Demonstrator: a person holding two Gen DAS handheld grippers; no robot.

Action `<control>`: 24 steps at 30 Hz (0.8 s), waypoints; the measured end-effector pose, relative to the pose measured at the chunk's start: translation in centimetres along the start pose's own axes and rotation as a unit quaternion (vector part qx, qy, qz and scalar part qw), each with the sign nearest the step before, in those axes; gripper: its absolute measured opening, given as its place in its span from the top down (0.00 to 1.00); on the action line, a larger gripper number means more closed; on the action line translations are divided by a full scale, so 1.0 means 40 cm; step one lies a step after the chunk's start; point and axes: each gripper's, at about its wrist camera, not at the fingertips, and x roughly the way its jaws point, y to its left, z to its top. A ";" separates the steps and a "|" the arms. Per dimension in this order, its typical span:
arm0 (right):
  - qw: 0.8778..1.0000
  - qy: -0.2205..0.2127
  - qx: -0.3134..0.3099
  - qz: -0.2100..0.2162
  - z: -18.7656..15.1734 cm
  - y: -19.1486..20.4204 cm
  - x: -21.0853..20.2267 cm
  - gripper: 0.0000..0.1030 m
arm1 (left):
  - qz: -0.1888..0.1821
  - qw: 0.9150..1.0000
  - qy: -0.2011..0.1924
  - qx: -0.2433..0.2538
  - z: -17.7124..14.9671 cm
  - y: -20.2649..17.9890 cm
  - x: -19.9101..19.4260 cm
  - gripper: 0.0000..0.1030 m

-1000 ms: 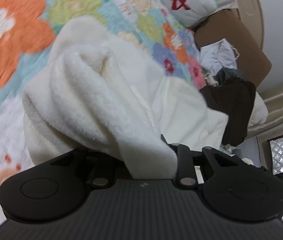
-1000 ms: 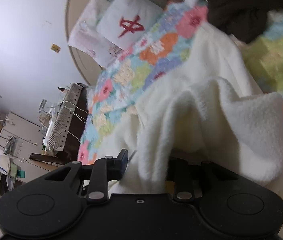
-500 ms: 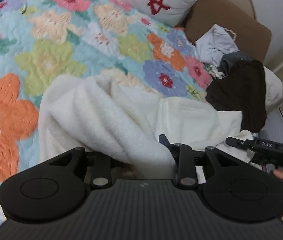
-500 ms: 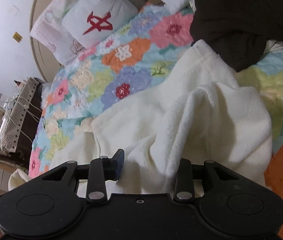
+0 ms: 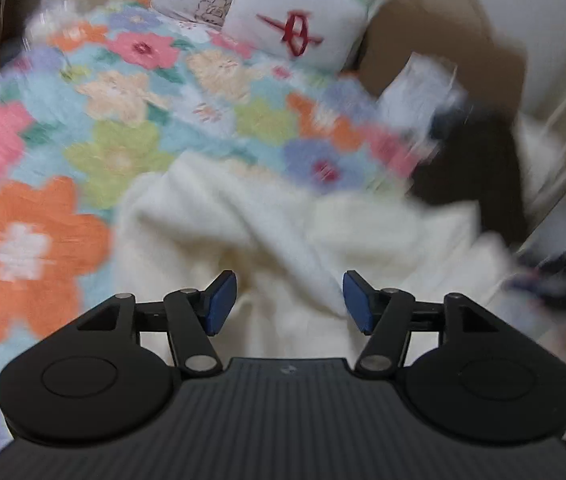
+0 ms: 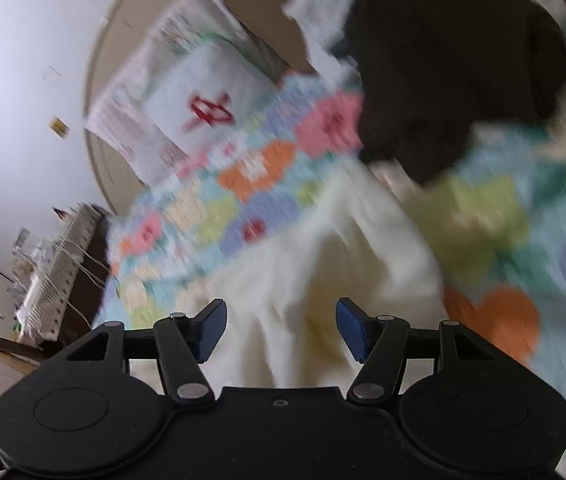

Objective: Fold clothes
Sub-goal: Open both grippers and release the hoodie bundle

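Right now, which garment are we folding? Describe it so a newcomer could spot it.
Start at the flowered quilt covering the bed. At its near edge, under both open tongs, lies the cream fleece garment. It is pale, plain and fluffy, unlike the dark brown garment heaped beyond it.

Both tongs, left (image 5: 289, 302) and right (image 6: 281, 330), are matte black with round side discs, silver pivot screws and blue pads (image 5: 221, 303). The left body has ribbed grooves and a faint mark.
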 end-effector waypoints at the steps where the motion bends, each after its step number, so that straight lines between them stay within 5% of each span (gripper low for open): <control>1: 1.000 0.006 0.001 -0.013 -0.014 -0.009 -0.014 0.36 | 0.004 1.000 -0.001 0.019 -0.022 -0.019 -0.006 0.42; 6: 0.997 0.031 -0.052 -0.050 -0.048 -0.014 -0.047 0.36 | -0.026 0.999 -0.017 0.044 -0.104 -0.085 -0.036 0.37; 10: 0.982 0.113 -0.112 0.100 -0.082 0.048 -0.007 0.36 | -0.030 0.997 -0.011 0.070 -0.122 -0.120 -0.020 0.28; 14: 0.962 0.187 -0.161 0.120 -0.156 0.121 0.084 0.33 | -0.003 0.998 0.003 0.067 -0.140 -0.127 0.024 0.28; 17: 0.964 0.196 -0.157 0.082 -0.196 0.144 0.154 0.23 | 0.044 0.996 0.037 0.066 -0.154 -0.128 0.078 0.42; 19: 0.971 0.176 -0.152 0.061 -0.211 0.152 0.183 0.24 | 0.052 0.995 0.028 0.081 -0.162 -0.136 0.096 0.62; 23: 0.970 0.110 -0.204 0.072 -0.200 0.193 0.183 0.76 | 0.039 0.997 0.018 0.070 -0.129 -0.135 0.103 0.78; 24: 0.971 0.096 -0.197 0.091 -0.185 0.197 0.179 0.77 | 0.032 0.997 0.009 0.070 -0.114 -0.137 0.098 0.80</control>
